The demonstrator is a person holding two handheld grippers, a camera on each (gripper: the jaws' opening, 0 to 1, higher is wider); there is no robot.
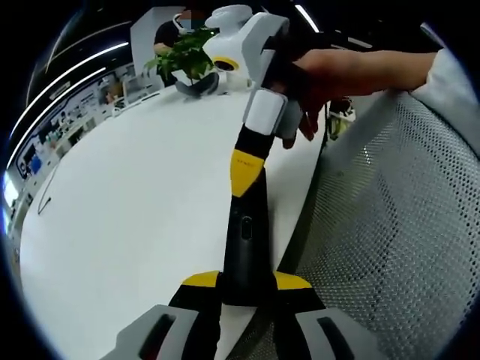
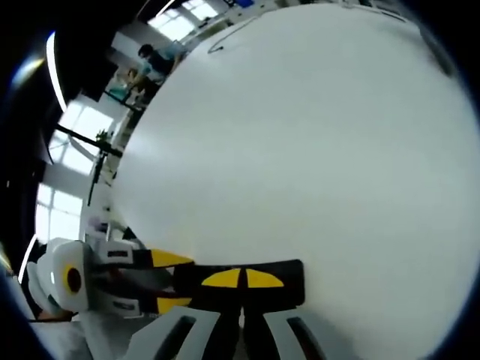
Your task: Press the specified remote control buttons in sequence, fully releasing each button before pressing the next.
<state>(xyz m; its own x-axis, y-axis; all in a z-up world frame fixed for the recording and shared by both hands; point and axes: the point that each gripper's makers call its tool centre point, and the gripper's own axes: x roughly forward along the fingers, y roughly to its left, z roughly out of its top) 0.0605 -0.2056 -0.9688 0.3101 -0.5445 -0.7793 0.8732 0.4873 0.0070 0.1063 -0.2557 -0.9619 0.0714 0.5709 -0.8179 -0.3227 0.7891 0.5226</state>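
Note:
A slim black remote control [image 1: 244, 232] stands up between the yellow-tipped jaws of my left gripper [image 1: 246, 280], which is shut on its lower end. My right gripper [image 1: 244, 169], held by a hand [image 1: 345, 71], comes down from the upper right with its jaws together and its yellow tip on the remote's far end. In the right gripper view the remote [image 2: 289, 285] lies crosswise under the shut tips of my right gripper [image 2: 241, 279]. The left gripper [image 2: 171, 281] clamps it from the left.
A white table [image 1: 135, 195] spreads below and to the left. A potted plant [image 1: 191, 56] stands at its far end and a thin dark cable [image 1: 45, 201] lies near its left edge. A grey perforated surface [image 1: 397, 225] lies to the right.

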